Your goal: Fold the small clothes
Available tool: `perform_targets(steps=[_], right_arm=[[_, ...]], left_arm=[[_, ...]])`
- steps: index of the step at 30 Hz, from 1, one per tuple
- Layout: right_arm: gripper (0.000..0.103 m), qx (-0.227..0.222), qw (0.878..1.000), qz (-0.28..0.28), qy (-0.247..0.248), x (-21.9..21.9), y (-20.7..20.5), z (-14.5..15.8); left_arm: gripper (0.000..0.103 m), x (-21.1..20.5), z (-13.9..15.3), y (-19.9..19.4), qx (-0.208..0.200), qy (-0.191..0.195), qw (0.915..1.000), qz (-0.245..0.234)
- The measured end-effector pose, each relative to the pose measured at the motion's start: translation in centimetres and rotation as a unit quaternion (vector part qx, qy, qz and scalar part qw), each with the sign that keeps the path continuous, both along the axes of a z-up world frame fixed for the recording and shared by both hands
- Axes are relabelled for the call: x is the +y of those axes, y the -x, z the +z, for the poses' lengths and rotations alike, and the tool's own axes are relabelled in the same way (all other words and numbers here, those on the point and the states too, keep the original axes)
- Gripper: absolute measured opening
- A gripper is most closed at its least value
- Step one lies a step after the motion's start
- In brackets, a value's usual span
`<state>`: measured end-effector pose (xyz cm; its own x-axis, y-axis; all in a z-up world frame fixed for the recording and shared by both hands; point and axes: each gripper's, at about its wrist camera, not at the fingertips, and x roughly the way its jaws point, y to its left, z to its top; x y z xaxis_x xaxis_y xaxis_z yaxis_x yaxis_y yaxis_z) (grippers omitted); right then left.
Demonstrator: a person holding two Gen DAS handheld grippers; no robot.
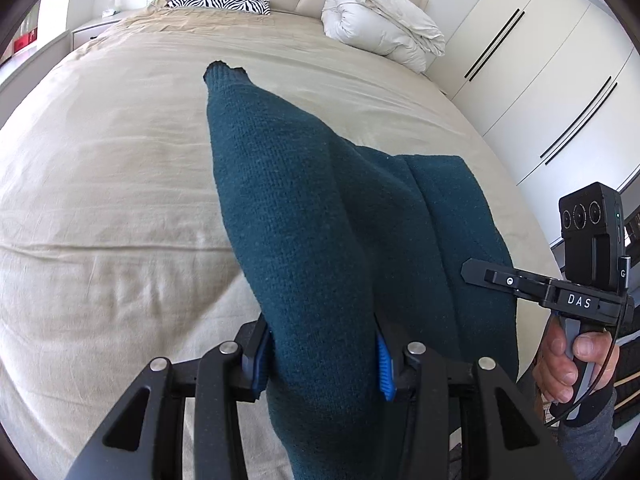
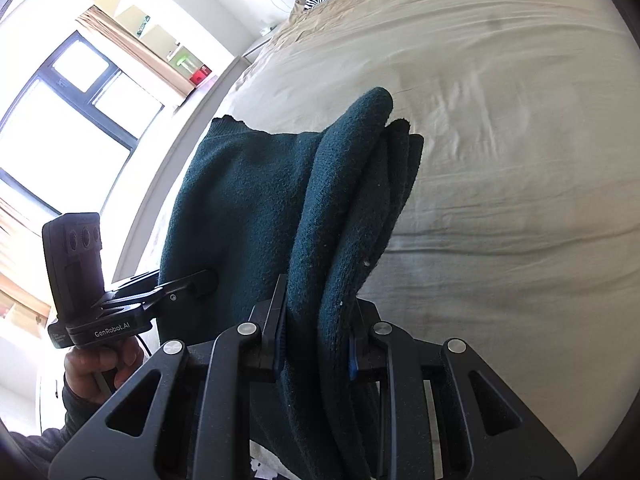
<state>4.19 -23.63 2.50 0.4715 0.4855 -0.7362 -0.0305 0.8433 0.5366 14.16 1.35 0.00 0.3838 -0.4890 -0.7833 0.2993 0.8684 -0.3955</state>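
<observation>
While the left wrist camera looks down along its fingers, I see my left gripper (image 1: 324,364) clamped on a thick bunch of the teal knit garment (image 1: 288,208), blue pads pressing the wool from both sides. The cloth drapes away from the jaws over the bed (image 1: 100,200), one ragged end reaching toward the headboard. At the right edge sits my right gripper (image 1: 476,270), its fingers tucked against the garment's far fold, a hand (image 1: 568,360) around its handle. I judge this to be the carry stage of a fold: both ends are lifted and need to go down flat on the sheet. Beyond lie a zebra pillow (image 1: 220,0), a rolled white duvet (image 1: 380,28) and white wardrobe doors (image 1: 540,80).

From the right wrist camera, the right gripper (image 2: 316,344) is closed narrow on several stacked layers of the same garment, which hangs as a panel toward the left gripper (image 2: 192,284). Next I would lower both hands together, keeping the edge between them taut, and release only once the layers lie aligned. The beige sheet is lightly wrinkled; a bright window (image 2: 80,100) fills the left side.
</observation>
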Motion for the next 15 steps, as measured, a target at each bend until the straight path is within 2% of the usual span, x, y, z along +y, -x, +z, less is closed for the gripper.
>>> perform_targets(steps=[7,11,15], right_arm=[[0.021,0.028,0.999,-0.005,-0.024,3.6,-0.9,-4.0],[0.021,0.051,0.997,-0.034,-0.044,3.2,-1.0,-7.2],[0.021,0.063,0.993,-0.049,-0.081,2.2,-0.1,-9.9]], left_arm=[[0.046,2.7,-3.4,0.5,0.009,0.002,0.9998,0.017],[0.050,2.5,-6.0,-0.5,0.025,0.000,0.9994,0.025],[0.057,3.2,-7.2,-0.5,0.030,0.020,0.9989,0.029]])
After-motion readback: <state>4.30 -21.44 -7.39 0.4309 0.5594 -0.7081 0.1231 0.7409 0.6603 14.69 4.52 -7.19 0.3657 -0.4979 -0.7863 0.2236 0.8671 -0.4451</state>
